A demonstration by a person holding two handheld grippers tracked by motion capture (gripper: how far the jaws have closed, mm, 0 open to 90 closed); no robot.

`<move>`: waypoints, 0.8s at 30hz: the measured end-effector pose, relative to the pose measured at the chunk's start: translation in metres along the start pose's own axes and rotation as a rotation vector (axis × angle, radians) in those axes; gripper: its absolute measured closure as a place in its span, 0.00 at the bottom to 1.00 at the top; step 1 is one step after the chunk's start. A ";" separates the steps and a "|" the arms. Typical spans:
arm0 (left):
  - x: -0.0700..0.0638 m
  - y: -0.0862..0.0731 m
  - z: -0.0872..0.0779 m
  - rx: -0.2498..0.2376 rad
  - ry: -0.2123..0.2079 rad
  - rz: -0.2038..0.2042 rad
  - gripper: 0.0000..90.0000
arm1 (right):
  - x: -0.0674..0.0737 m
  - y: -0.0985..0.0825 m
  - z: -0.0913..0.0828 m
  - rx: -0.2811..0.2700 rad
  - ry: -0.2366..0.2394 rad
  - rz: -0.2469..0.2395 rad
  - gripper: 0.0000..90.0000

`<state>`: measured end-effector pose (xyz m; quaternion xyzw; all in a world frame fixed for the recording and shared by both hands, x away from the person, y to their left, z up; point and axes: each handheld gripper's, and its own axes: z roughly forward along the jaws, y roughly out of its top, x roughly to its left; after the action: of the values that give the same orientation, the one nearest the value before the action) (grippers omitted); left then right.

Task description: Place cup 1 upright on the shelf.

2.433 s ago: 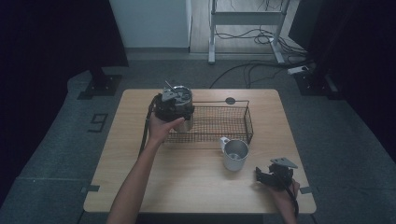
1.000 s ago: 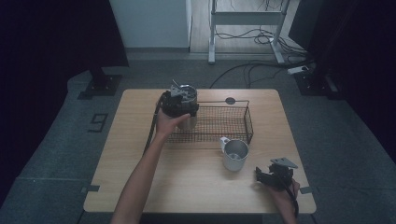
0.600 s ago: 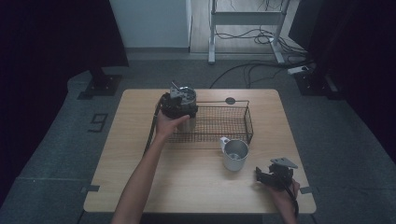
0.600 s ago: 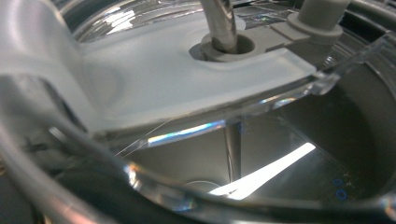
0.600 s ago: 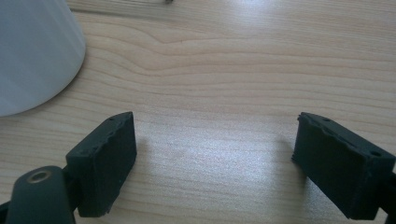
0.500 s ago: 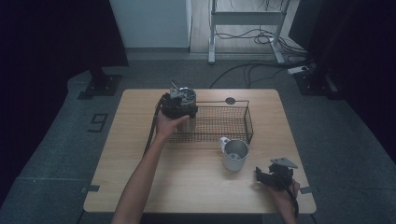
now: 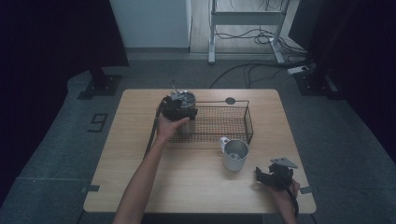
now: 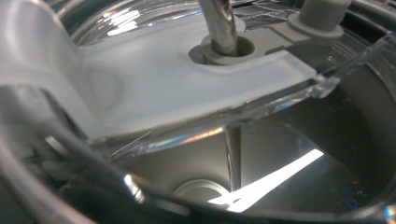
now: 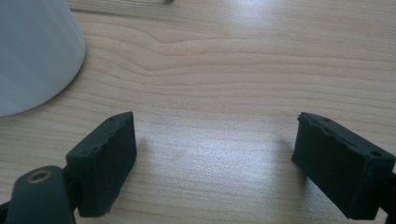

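A metal cup with a clear lid (image 7: 183,98) and a metal straw (image 7: 174,89) is over the left end of the black wire basket (image 7: 224,122). My left gripper (image 7: 177,109) is around the cup and carries it; its jaws are hidden. In the left gripper view the lid (image 8: 163,79) and straw (image 8: 219,21) are very close, with the cup's shiny inside below. My right gripper (image 7: 268,175) rests low at the table's front right, open, with bare wood between its jaws (image 9: 215,140). A metal mug (image 7: 235,153) stands just left of it, and its pale wall (image 9: 32,51) is in the right gripper view.
The wooden table (image 7: 140,177) has a small black disc (image 7: 230,100) behind the basket. A black cable (image 7: 152,133) trails from my left gripper along the forearm. Dark floor, a desk frame and cables lie beyond the far edge.
My left hand has carried the lidded cup a little to the right, over the basket's left end. The right gripper and the mug have not moved.
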<state>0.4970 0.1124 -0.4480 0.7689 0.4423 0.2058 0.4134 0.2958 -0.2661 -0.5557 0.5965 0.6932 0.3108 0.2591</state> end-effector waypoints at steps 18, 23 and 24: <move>0.000 -0.009 0.010 0.035 -0.001 0.000 0.05 | 0.000 0.000 0.000 0.000 0.000 0.000 0.14; 0.001 -0.011 0.012 0.038 0.012 0.003 0.05 | 0.000 0.000 0.000 0.000 0.000 0.000 0.14; 0.001 -0.012 0.012 0.034 0.012 0.000 0.05 | 0.000 0.000 0.000 0.000 0.000 0.000 0.14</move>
<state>0.5001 0.1110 -0.4645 0.7744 0.4483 0.2026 0.3978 0.2958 -0.2661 -0.5557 0.5963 0.6933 0.3106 0.2592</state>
